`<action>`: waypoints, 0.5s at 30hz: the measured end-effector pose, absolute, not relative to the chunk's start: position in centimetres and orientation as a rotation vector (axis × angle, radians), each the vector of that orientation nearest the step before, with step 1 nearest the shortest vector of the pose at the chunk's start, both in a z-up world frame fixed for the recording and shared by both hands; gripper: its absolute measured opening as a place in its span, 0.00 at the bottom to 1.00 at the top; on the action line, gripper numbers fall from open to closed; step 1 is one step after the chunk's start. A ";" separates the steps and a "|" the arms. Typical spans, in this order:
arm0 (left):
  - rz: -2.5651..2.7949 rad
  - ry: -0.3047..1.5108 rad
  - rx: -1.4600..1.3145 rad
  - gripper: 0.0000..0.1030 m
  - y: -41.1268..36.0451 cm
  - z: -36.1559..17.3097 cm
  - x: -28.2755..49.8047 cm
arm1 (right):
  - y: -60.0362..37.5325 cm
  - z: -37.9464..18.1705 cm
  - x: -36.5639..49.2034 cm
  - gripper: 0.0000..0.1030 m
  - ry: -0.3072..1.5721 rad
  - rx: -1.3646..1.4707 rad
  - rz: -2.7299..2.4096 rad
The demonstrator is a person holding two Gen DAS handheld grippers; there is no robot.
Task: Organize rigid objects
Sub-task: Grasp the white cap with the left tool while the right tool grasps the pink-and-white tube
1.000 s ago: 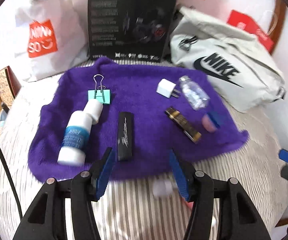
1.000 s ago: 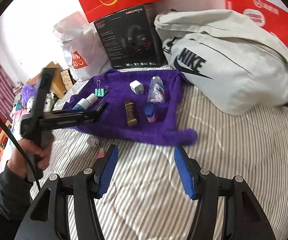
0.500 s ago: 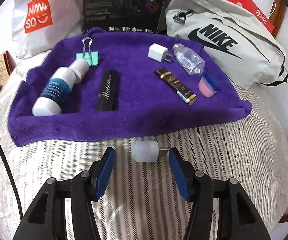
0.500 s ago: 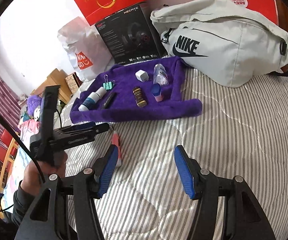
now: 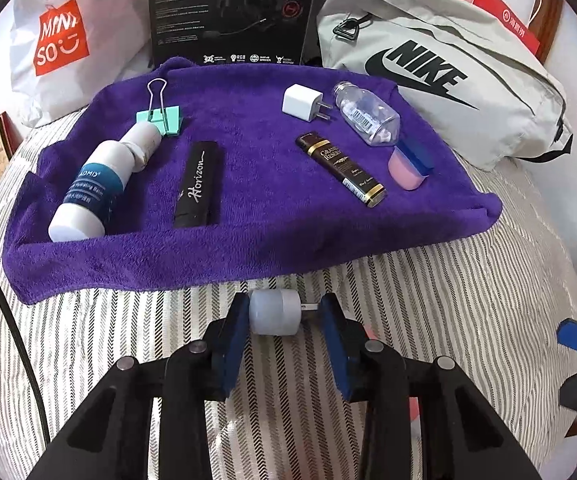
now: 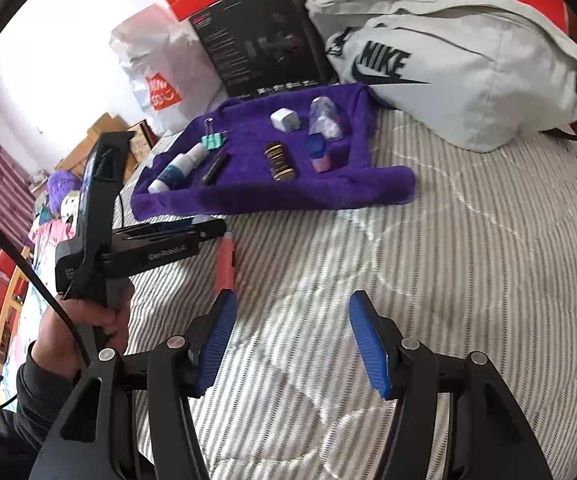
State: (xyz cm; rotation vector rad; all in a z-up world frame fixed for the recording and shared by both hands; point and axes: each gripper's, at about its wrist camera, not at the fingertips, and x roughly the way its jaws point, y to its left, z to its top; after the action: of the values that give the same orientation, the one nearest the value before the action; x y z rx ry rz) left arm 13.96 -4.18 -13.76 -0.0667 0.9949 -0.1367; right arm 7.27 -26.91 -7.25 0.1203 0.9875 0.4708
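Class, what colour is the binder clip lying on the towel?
Mint green body with silver wire handles: the binder clip, clearest in the left wrist view.

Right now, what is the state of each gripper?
Left gripper: closing around the white plug, grip not confirmed.
Right gripper: open, holding nothing.

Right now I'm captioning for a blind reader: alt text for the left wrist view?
The left hand-held gripper closes around a small white cylindrical plug on the striped bedspread, just before a purple towel holding seven small items.
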 end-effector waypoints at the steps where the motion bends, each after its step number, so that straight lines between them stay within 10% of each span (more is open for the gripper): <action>1: -0.135 0.993 -0.077 0.34 -3.9 -13.7 13.8 | -26.5 -7.3 7.3 0.56 0.990 0.115 0.480; 15: -0.103 0.945 0.030 0.35 -3.6 -14.1 12.8 | -22.1 -9.0 7.3 0.56 1.044 0.043 0.545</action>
State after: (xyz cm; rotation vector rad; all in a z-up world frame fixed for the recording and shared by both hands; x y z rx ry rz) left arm 12.76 -3.58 -14.07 0.0297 0.9453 -0.1035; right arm 7.26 -22.08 -8.96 0.0434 1.0444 0.5446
